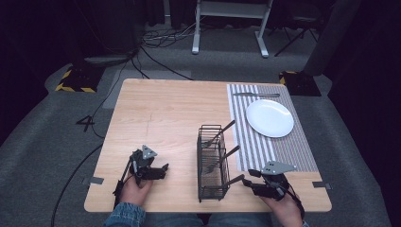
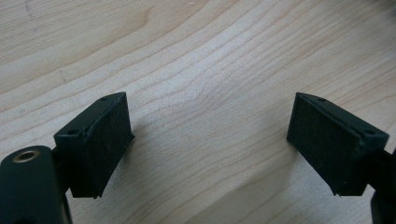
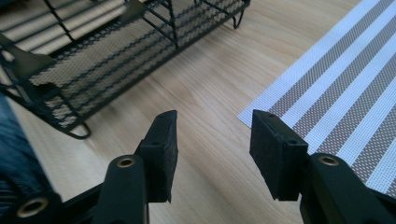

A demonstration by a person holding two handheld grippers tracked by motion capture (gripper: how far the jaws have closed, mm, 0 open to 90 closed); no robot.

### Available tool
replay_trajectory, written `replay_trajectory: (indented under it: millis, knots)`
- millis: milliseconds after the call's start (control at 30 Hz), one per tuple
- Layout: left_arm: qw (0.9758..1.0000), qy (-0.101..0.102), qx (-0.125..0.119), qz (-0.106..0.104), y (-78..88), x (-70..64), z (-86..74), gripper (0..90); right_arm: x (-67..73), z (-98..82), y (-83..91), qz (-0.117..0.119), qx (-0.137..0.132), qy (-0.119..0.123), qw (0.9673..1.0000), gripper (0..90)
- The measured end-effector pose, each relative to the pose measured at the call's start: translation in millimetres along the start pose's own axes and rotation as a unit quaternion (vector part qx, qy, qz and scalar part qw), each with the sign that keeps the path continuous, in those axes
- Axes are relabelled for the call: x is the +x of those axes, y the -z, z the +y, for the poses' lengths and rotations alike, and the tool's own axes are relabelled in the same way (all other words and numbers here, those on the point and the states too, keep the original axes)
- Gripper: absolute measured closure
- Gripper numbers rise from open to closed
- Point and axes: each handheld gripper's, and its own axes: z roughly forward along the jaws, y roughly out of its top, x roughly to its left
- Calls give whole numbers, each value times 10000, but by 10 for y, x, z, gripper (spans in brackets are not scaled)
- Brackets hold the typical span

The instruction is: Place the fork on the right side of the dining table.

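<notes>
I judge this a table-setting job, barely begun: a knife (image 1: 256, 95) already lies on the striped mat (image 1: 288, 151) beyond the plate (image 1: 269, 117), while three pieces of cutlery remain in the wire caddy (image 1: 211, 189), their dark handles sticking out to the right. What is left, as I read it, is to lift those pieces out and lay them by the plate. My right gripper (image 1: 256, 187) sits at the near edge of the table (image 1: 161, 109), just right of the caddy, and the nearest handle (image 1: 235, 179) pokes out just beside its fingers, close but not between them as far as I can see. In the right gripper view its fingers (image 3: 163, 149) stand partly open with nothing between them but bare wood, the caddy's mesh up to the left and the mat's corner to the right. My left gripper (image 1: 163, 169) rests well left of the caddy, apart from every utensil; in the left gripper view its fingers (image 2: 100, 140) are spread wide over plain wood, holding nothing. I would go for the near handle with the right gripper first.
</notes>
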Motion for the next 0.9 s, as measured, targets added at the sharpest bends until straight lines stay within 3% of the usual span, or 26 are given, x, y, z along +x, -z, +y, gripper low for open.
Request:
replay_trajectory:
  millis: [367, 900]
  knots:
    - [10000, 1, 0, 0, 0, 0, 0, 138, 158, 177, 350, 294, -163, 117, 9994, 514]
    - [10000, -1, 0, 3, 0, 0, 0, 138, 350, 422, 636, 769, -252, 329, 9962, 522]
